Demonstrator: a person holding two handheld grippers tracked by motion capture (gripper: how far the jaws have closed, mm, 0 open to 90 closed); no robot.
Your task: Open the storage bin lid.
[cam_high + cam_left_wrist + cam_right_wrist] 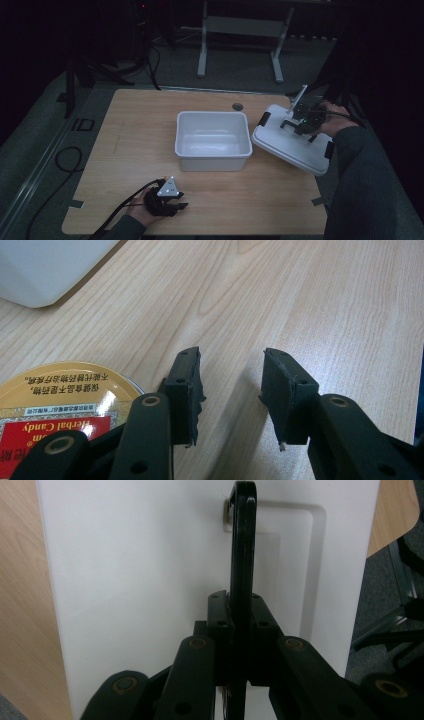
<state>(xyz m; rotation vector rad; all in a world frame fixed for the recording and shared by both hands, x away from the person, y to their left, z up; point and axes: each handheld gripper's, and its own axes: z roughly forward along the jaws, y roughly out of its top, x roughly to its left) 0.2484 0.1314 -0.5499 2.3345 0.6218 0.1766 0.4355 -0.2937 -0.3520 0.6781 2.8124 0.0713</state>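
Right claw (242, 630) clamps the lid's black handle (243, 545).

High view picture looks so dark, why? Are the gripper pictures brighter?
High view: dim all over, the room behind nearly black, only the white bin and white lid stand out. Left gripper view: bright, with soft shadows on the table and a sharply lettered candy tin. Right gripper view: bright, the lid's black handle sharp.

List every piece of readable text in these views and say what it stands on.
"Herbal Candy": white letters on the red label of the round gold tin, seen upside down beside the left claw.
Chinese lines printed on the tin's gold top: too small to read.
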